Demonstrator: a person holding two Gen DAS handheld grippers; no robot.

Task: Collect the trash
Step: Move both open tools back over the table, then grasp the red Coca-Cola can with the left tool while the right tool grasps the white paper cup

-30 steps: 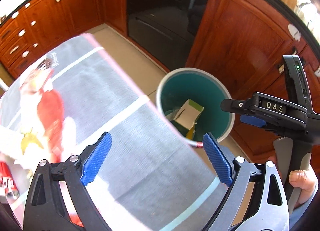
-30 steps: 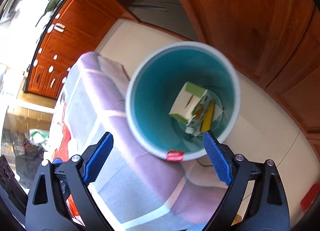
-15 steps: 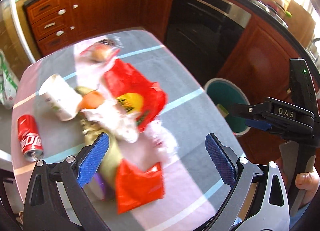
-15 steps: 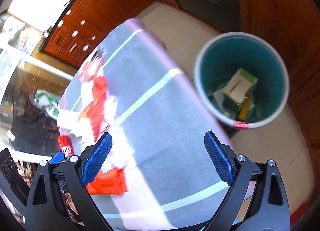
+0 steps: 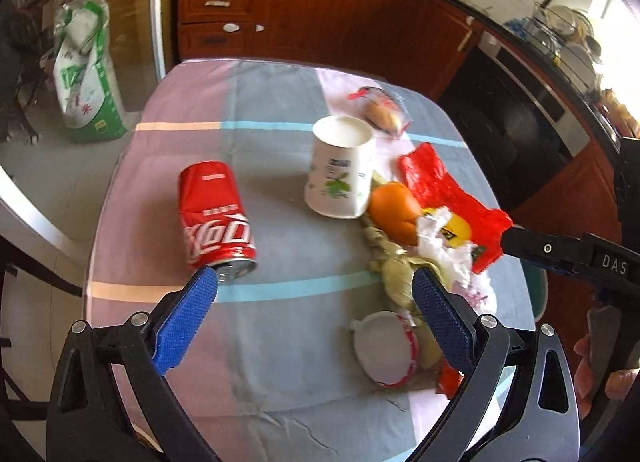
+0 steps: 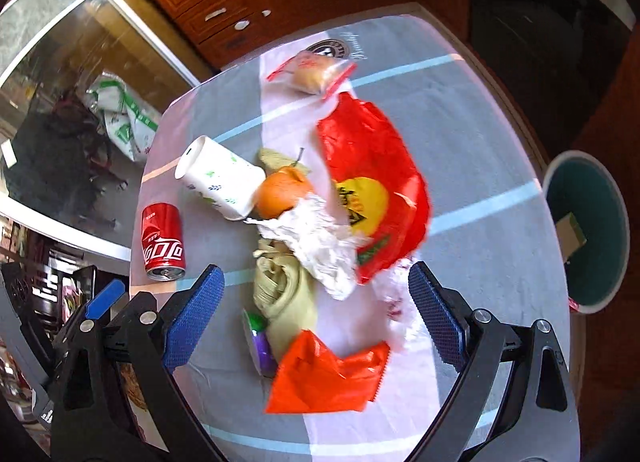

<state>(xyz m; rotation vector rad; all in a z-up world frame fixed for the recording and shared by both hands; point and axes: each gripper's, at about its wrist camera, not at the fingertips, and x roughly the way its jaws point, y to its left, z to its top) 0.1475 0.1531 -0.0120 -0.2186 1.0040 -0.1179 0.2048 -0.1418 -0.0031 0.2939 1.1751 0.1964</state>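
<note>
Above the tabletop (image 5: 280, 342), both claws are now held spread and empty: left claw (image 5: 316, 318), right claw (image 6: 316, 314). Earlier the green bin (image 6: 588, 230) was faced; now the trash pile is seen: red can (image 5: 216, 214), paper cup (image 5: 340, 170), orange (image 6: 280, 194), red bag (image 6: 372, 186). Wooden cabinets (image 5: 304, 14) are seen behind.

One red can (image 6: 163, 243), one white cup (image 6: 219, 179), one orange (image 6: 280, 191), two red bags (image 6: 370, 178)

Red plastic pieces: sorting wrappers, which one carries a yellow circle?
The large red plastic bag beside the orange; the small red wrapper is plain.
</note>
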